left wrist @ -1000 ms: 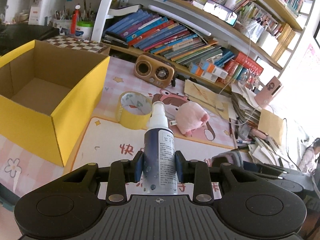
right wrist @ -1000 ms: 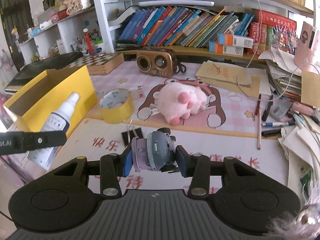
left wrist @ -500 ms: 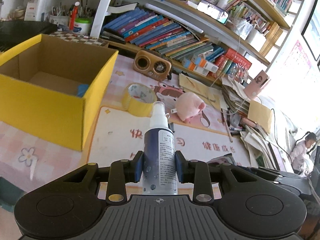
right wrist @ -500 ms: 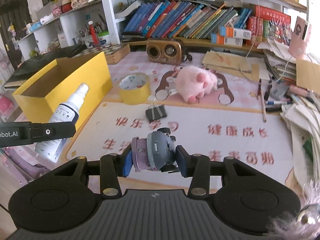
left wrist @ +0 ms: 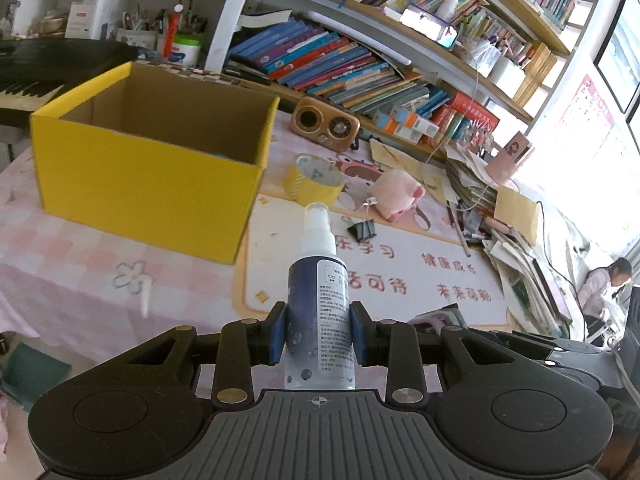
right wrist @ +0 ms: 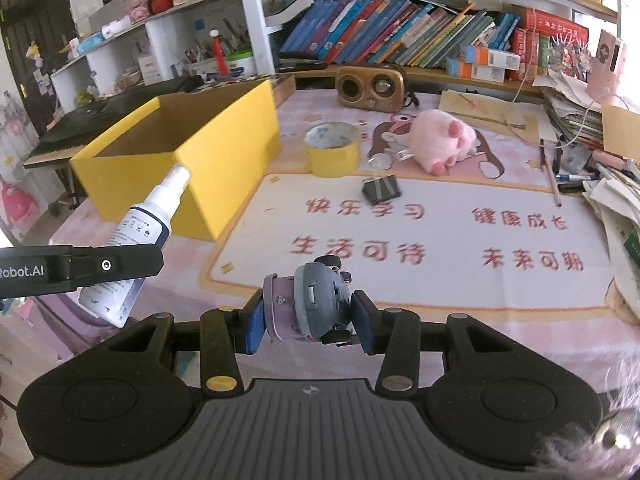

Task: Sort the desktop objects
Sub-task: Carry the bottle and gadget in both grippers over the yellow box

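Nearest, the left gripper [left wrist: 319, 338] pinches a spray bottle [left wrist: 319, 304] upright between its pads, and the right gripper [right wrist: 308, 318] clamps a small grey toy [right wrist: 310, 304]. Beyond, on the mat [right wrist: 440, 280], lies a black clip [right wrist: 381, 189]. Farther off sit a tape roll [right wrist: 331, 150], a pink plush [right wrist: 444, 140] to its right, and a yellow box [left wrist: 152, 176] at far left.

Bookshelves [right wrist: 400, 36] w/ crammed books behind desk; bright window [left wrist: 580, 184] at right (washed out), white uprights.

Bright daylight; blown-out window [left wrist: 592, 184] glare; fisheye-bent, blurred edges
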The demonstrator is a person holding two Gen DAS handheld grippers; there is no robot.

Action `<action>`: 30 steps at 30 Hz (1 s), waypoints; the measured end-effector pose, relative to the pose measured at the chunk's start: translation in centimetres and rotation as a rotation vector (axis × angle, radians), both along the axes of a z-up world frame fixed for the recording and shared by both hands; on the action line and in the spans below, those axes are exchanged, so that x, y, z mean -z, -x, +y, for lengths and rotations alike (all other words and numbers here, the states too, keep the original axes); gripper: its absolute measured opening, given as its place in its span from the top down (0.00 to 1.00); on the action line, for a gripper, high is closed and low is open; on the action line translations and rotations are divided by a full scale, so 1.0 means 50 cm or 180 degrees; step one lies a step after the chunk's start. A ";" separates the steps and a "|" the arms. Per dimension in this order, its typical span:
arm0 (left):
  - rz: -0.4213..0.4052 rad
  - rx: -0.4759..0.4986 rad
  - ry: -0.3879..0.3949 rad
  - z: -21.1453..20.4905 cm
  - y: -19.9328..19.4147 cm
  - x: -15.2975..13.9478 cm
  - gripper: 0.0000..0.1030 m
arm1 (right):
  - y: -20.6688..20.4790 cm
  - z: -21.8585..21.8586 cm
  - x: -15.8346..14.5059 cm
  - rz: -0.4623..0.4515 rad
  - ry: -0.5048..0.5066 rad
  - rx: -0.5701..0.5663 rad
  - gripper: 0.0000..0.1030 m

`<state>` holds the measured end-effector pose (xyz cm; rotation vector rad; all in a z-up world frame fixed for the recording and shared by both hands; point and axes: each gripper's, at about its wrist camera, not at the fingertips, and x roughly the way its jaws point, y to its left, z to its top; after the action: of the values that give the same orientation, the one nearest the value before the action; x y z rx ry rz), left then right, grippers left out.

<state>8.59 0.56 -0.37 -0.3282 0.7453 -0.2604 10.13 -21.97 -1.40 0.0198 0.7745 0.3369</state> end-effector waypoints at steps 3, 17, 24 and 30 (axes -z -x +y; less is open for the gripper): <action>0.0012 0.0010 -0.0002 0.022 0.021 0.003 0.70 | 0.025 0.023 0.002 0.0011 -0.0014 -0.0004 0.60; 0.0034 -0.0017 -0.0019 0.113 0.098 0.013 0.70 | 0.105 0.117 0.015 0.0057 -0.0095 -0.0052 0.60; 0.0035 -0.0108 0.0003 0.148 0.116 0.014 0.70 | 0.116 0.157 0.015 0.0071 -0.0090 -0.0148 0.60; 0.0025 -0.0235 0.0019 0.182 0.126 0.012 0.70 | 0.116 0.194 0.015 0.0089 -0.0078 -0.0297 0.60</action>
<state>2.28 9.64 -0.99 -0.3620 0.7387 -0.1917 4.34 -12.29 -2.14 0.0112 0.8007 0.4356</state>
